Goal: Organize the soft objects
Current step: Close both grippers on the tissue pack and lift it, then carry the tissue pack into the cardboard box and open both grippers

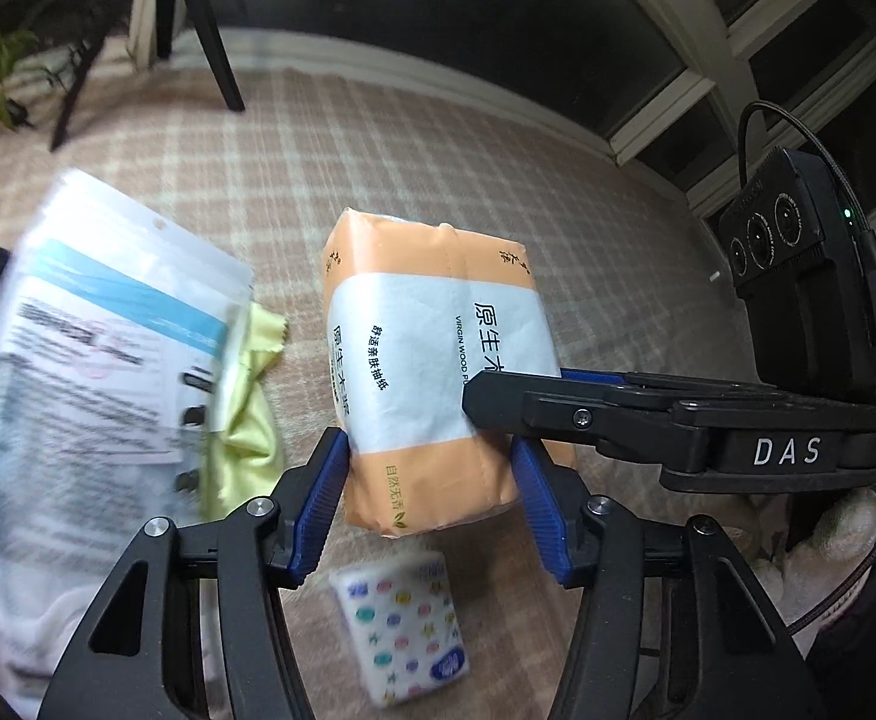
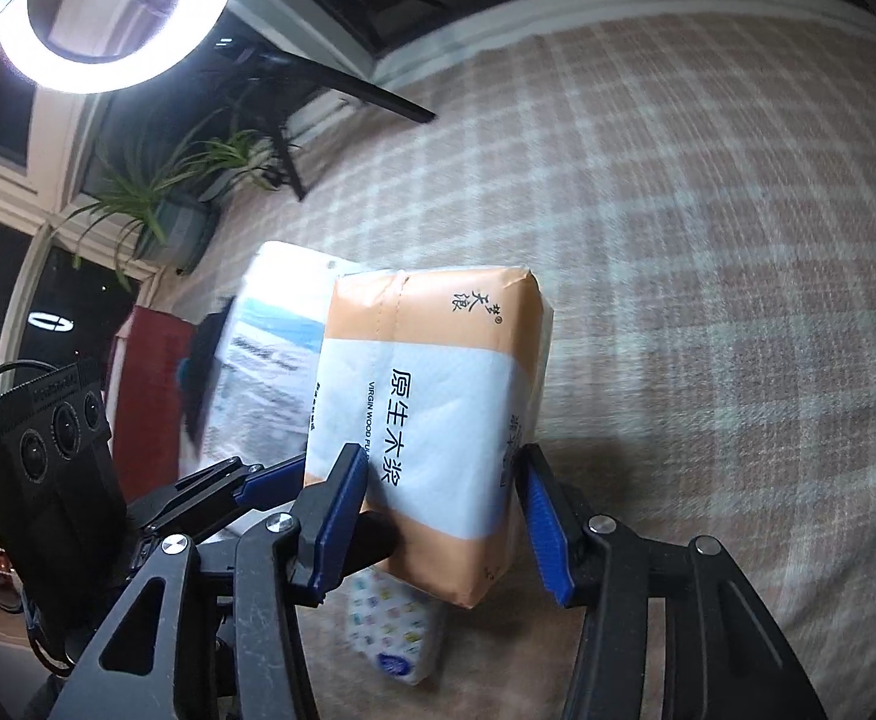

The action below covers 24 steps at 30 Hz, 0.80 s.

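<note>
- Plaid bedding (image 2: 708,240) in pink and white forms the work surface; dark windows, a potted plant (image 2: 156,198) and a ring light (image 2: 120,12) lie behind it.
- Orange-and-white tissue pack (image 1: 438,360), printed "Virgin Wood Pulp", appears lifted clear of the bedding, tilted, above a small patterned tissue packet (image 1: 402,630).
- Left gripper (image 1: 432,510): blue pads bracket the pack's near end, touching or almost touching its two sides; jaws narrow, apparently holding it.
- Right gripper (image 2: 444,510): pads flank the same pack across its white band. The left pad presses the wrapper; whether the right pad touches cannot be told.
- White printed pouch (image 1: 102,372), motion-blurred, stands at the left beside a crumpled yellow cloth (image 1: 246,420).
- Handling, as judged: the pack is light, compressible and film-wrapped, hence slippery. A grip across the short width near mid-length should dent the contents slightly and resist sliding; a grip on the end seams would likely slip or tear.
- The thin cloth probably needs a pinch on a raised fold.
</note>
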Available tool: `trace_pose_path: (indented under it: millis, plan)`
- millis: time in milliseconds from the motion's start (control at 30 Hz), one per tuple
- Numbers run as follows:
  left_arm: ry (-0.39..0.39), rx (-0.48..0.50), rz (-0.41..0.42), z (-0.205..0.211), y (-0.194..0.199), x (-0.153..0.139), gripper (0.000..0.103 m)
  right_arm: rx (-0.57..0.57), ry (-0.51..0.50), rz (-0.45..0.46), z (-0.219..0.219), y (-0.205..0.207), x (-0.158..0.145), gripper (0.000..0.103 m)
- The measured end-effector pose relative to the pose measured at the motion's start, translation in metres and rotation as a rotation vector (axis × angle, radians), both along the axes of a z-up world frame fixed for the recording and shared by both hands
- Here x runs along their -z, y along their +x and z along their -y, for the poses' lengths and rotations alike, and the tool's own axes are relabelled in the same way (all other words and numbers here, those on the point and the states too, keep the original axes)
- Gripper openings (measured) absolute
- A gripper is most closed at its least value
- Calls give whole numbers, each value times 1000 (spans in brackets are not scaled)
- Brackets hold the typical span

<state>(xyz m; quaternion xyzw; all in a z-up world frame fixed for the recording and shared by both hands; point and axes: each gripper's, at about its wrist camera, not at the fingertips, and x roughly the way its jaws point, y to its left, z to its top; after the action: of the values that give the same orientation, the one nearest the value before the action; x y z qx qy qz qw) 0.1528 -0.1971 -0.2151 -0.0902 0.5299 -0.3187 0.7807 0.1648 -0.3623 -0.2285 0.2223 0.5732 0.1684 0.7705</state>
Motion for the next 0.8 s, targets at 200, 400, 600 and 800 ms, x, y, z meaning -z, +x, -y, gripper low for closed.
trace_pose_path:
  millis: [200, 400, 600, 800]
  plan:
    - [2, -41, 77, -44, -22, -33, 55, -44, -16, 59, -35, -13, -40, 47]
    - [-7, -132, 139, -115, -50, -58, 55, -130, -27, 115, -95, -19, -74, 47]
    - [-1, -241, 176, -197, -70, -74, 55, -240, -34, 162, -180, -25, -97, 47]
    - [17, -354, 204, -282, -93, -81, 55, -347, -23, 197, -273, -32, -111, 47]
